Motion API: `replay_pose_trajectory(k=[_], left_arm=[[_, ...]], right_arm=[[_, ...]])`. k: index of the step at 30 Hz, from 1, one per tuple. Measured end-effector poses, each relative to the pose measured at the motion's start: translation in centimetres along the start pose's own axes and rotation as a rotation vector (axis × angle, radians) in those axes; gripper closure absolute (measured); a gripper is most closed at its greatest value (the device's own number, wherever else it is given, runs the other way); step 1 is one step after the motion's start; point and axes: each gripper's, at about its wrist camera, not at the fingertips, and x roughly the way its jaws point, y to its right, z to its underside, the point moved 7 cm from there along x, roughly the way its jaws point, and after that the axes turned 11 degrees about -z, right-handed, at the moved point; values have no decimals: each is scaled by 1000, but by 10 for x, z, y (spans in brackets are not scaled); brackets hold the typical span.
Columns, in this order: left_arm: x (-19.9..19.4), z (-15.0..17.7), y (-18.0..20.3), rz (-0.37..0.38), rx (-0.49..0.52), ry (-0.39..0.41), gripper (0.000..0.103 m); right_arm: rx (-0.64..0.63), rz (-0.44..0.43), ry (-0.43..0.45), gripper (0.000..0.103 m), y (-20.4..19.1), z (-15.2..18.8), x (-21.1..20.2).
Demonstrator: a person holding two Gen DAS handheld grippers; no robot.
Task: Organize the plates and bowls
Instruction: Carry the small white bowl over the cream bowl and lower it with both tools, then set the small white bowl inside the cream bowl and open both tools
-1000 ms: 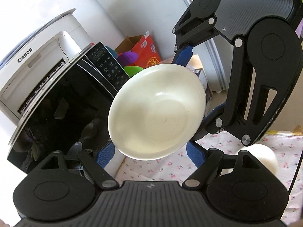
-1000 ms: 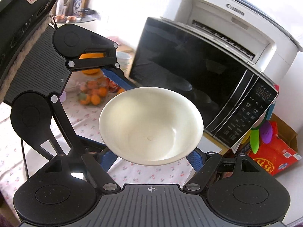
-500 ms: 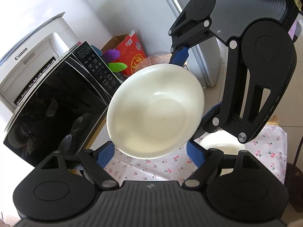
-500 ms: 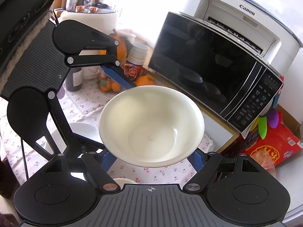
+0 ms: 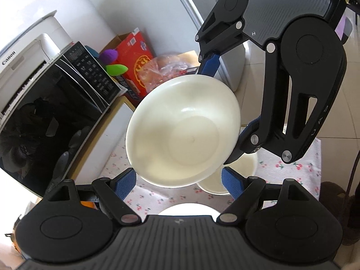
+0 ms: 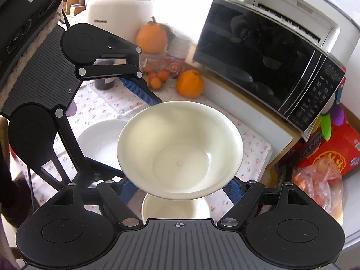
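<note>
A cream bowl (image 5: 183, 132) is held in the air between both grippers, each clamping opposite sides of its rim; it also shows in the right wrist view (image 6: 180, 150). My left gripper (image 5: 178, 180) is shut on the bowl with blue pads (image 5: 124, 183) against its sides. My right gripper (image 6: 180, 191) is shut on the same bowl. Below it on the cherry-print cloth sits another cream bowl (image 6: 177, 207), also in the left wrist view (image 5: 238, 175). A white plate (image 6: 101, 141) lies to the left, partly hidden.
A black microwave (image 6: 265, 56) with a Canon printer (image 6: 299, 6) on top stands at the back. Oranges (image 6: 190, 85) and jars sit by it. A red box (image 6: 330, 155) and plastic bag (image 6: 319, 186) lie right of the table edge.
Both grippers have carried the bowl back and downward over the table; the lower bowl and white plate have come into view beneath it.
</note>
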Motion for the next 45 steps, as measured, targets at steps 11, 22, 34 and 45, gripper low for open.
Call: replay_pose_trajectory(k=[11,22,34,45], left_arm=[[15,9,24,34,6,-21,22],[33,19,34,71,8,-42,22],[60,18,46,106,33,-79,22],[71,23,51,106,51,-102,21]], right_arm=[[24,-15,-29,22,-4,30,11],[56,-35,-53,22,0,48,35],[96,-47,-115,22,12,71,59],[109,-56,-124,22,17,80,71]])
